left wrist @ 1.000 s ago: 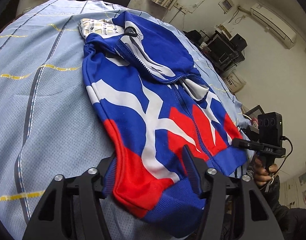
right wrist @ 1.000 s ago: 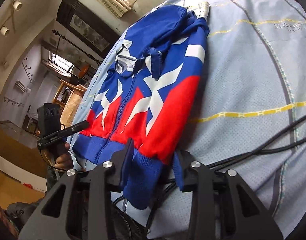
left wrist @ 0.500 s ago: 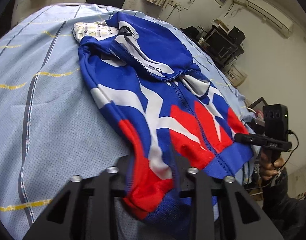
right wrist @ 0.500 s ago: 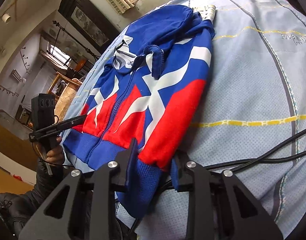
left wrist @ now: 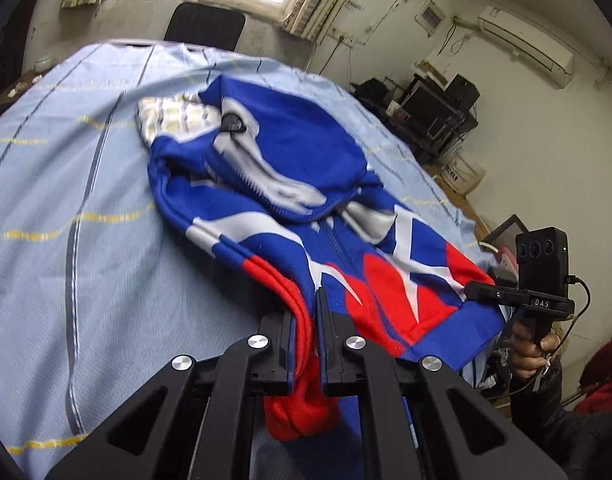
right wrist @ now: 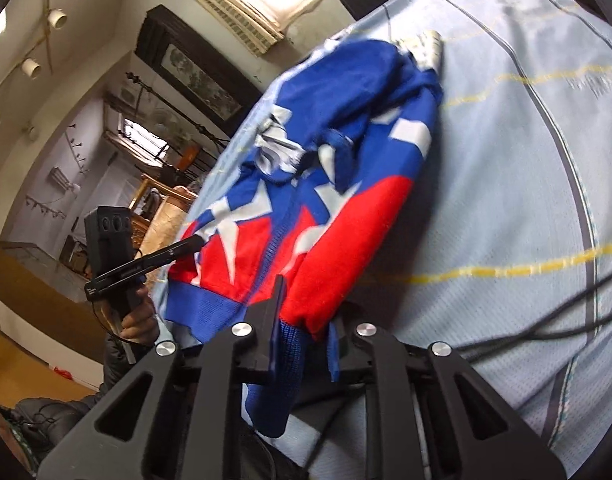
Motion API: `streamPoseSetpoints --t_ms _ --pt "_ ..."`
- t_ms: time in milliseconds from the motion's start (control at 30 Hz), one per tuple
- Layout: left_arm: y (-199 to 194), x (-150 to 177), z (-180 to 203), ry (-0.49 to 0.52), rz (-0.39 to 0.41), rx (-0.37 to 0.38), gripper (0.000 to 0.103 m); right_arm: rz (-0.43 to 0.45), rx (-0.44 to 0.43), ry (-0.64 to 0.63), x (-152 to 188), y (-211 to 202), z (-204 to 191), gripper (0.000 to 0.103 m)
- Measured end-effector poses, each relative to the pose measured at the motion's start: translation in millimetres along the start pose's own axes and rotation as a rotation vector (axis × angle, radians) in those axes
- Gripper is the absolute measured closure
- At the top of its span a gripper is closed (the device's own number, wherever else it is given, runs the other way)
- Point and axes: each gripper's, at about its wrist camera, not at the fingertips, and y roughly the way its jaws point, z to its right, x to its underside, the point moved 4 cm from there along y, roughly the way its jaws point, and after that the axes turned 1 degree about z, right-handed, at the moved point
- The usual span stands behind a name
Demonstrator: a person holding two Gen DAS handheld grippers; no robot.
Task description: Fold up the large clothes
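A blue, red and white zip hoodie lies on the light blue sheet, hood folded down over its chest. My left gripper is shut on the red and blue hem at the near left corner, bunching it up. My right gripper is shut on the other hem corner of the hoodie, red cloth and blue rib pinched between its jaws and lifted off the sheet. Each view shows the other gripper at the far side of the hem: the right one and the left one.
A black cable lies on the sheet at the right of the right gripper. A black chair stands beyond the far edge. Shelves with equipment stand at the right wall. The sheet has grey and yellow stripes.
Both grippers have closed from open onto the hem corners. The hem has lifted and the hoodie's lower part is drawn up and bunched.
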Motion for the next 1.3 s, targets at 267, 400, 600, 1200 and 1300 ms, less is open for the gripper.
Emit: streamPoseSetpoints --t_ms 267,400,600,1200,1300 --pt "-13 -42 4 0.017 0.066 0.015 0.095 0.061 -0.057 -0.013 -39 -7 -21 0.088" --pt "-12 -70 0 0.008 0.083 0.015 0.095 0.103 -0.081 0.018 -70 -8 -24 0.088" --pt "2 -125 -29 -0.101 0.1 0.023 0.094 0.172 -0.103 0.117 -142 5 -17 0.088" --pt "88 -155 -144 -0.422 0.027 -0.005 0.079 0.167 0.003 0.442 -244 119 119 0.072" --pt "64 -155 -134 -0.405 0.084 0.037 0.053 0.194 -0.029 0.423 -248 105 110 0.05"
